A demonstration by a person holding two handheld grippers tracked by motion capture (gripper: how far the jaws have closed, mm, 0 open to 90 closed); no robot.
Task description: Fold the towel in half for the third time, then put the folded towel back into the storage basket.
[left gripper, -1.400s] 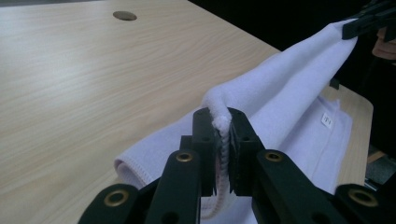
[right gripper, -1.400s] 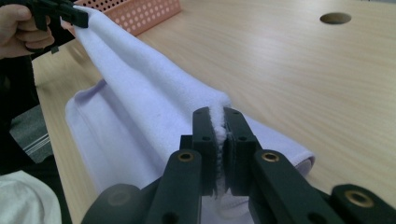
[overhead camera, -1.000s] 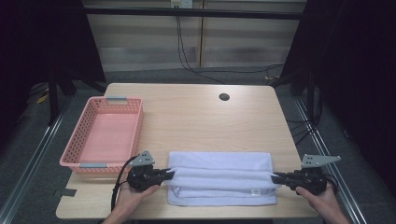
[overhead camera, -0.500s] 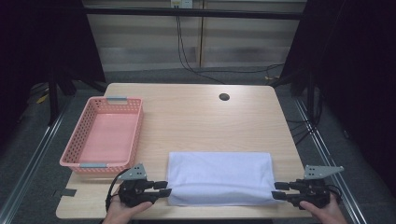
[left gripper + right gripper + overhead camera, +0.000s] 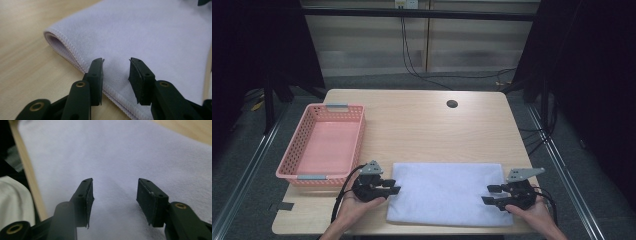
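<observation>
A pale lilac towel (image 5: 444, 192) lies folded flat near the table's front edge. My left gripper (image 5: 395, 186) sits at its left end, held in a hand. In the left gripper view the jaws stand apart over the towel's stitched folded edge (image 5: 72, 50), with cloth under the gap and no pad pressing on it. They opened moments ago and have just eased slightly closer. My right gripper (image 5: 488, 195) rests at the towel's right end. Its jaws have just been opening, and in the right gripper view they stand wide above flat cloth (image 5: 112, 152).
A pink plastic basket (image 5: 324, 147) stands empty at the table's left side, close behind my left gripper. A dark cable hole (image 5: 452, 104) sits in the wooden tabletop (image 5: 422, 130) toward the back. Metal rails and dark floor flank the table.
Both grippers were shut on the ends of the bunched towel farther back. They came toward the front edge, the towel now lies smooth and flat, and both sets of jaws have opened.
</observation>
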